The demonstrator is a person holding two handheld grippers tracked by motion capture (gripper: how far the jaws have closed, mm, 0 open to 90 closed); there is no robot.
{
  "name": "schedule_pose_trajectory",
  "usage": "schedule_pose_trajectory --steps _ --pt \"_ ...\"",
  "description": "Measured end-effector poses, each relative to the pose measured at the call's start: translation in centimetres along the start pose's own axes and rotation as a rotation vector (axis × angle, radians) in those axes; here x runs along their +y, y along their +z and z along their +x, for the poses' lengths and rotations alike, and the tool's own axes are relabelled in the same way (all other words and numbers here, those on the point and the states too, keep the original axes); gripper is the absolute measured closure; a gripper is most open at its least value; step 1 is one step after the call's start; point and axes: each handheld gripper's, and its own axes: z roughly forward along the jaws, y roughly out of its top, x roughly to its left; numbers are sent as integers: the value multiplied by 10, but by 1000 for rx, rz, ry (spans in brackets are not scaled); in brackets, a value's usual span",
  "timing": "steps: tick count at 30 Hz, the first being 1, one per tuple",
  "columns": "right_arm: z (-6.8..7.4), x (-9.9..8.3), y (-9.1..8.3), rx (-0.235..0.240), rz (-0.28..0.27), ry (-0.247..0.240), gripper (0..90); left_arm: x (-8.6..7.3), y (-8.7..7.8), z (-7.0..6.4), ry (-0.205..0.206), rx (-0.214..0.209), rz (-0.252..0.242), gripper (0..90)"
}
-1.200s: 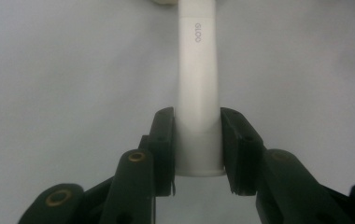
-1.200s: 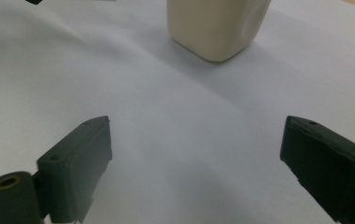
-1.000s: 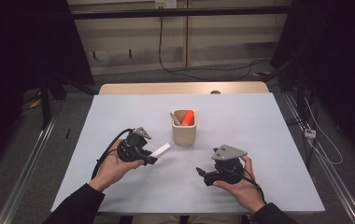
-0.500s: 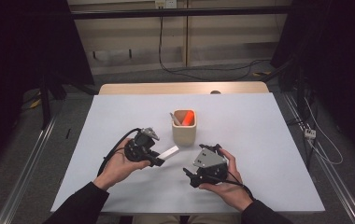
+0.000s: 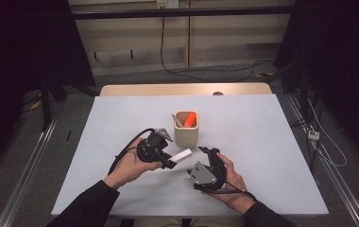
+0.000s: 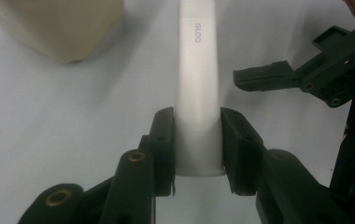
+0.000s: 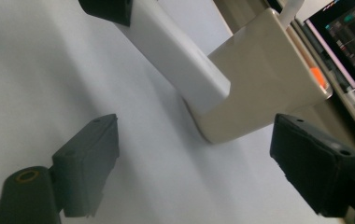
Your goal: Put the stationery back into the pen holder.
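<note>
My left gripper (image 5: 169,161) (image 6: 196,135) is shut on one end of a white oblong stick (image 5: 183,155) (image 6: 197,70) marked "GLOO", holding it just above the table and pointing toward the right. A beige square cup (image 5: 187,135) (image 7: 259,79) (image 6: 59,28) stands just behind the stick, with an orange item (image 5: 191,118) and a pale item (image 5: 176,120) inside. My right gripper (image 5: 209,153) (image 7: 194,154) is open, its jaws wide apart, close to the stick's free end (image 7: 203,88) but not touching it. One of its jaws shows in the left gripper view (image 6: 278,74).
The white table (image 5: 272,142) stretches right and back of the cup. A wooden strip (image 5: 168,89) runs along its far edge. A black cable (image 5: 125,149) trails from the left gripper. Dark floor and rails flank the table.
My right gripper has moved left and forward, from the table's front right to just beside the stick's free end. The left gripper has shifted slightly right with the stick.
</note>
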Motion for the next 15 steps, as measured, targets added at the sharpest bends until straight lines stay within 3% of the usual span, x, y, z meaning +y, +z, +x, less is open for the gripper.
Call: schedule_pose_trajectory --steps 3,8,13,14,15 --pt "3 1 -2 -49 -28 -79 259 5 2 -1 18 -10 11 676" --pt "8 3 -3 -104 -51 -221 328 12 1 -5 28 -11 6 676" --pt "14 4 -3 -141 -47 -279 408 15 5 -8 39 -19 24 676" --pt "14 4 -2 -145 -56 -309 423 16 5 -8 40 -19 24 676" --pt "16 3 -2 -145 -47 -305 451 16 6 -8 35 -26 25 676"
